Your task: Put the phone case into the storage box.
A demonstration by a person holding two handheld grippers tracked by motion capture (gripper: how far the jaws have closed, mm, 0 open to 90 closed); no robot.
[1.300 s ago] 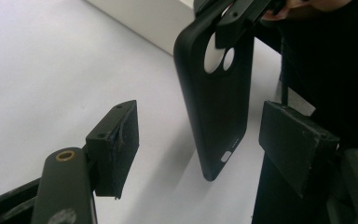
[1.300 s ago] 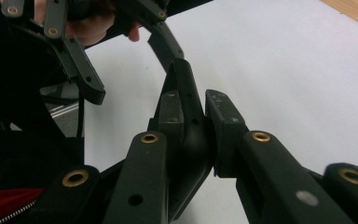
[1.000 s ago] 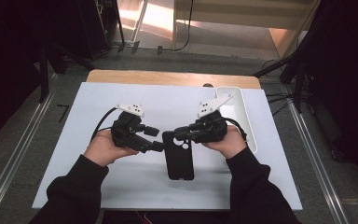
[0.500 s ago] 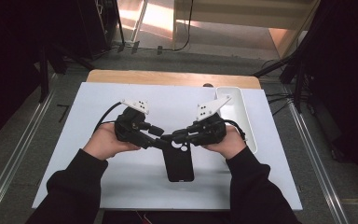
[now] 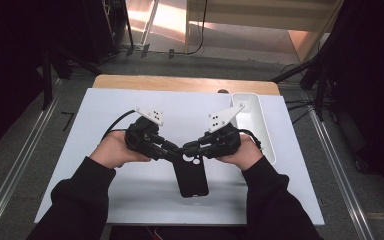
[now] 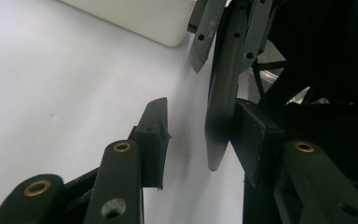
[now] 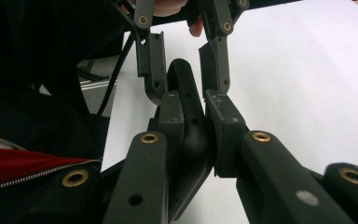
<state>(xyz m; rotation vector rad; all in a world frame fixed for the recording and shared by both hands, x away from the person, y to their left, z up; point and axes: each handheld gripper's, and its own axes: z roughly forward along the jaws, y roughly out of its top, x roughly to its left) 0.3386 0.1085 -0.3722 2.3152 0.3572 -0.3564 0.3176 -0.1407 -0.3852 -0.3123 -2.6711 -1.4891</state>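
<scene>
Gripping a black phone case (image 5: 192, 175), the right gripper (image 5: 196, 148) is clamping its pads flat against both faces of the case's top end; the right gripper view is showing the case (image 7: 189, 126) standing on edge between those pads. Case is lifted at that end, its lower end pointing toward the near edge of the white tabletop (image 5: 105, 110), roughly midway between the left and right edges. Left gripper (image 5: 172, 150) is meeting it from the other side, jaws just now closing in around the same end. In the left gripper view the case (image 6: 223, 88) is lying against one pad while the other finger (image 6: 153, 135) is standing apart from it, a gap showing. White tray (image 5: 260, 125) is sitting along the right edge, toward the far corner.
</scene>
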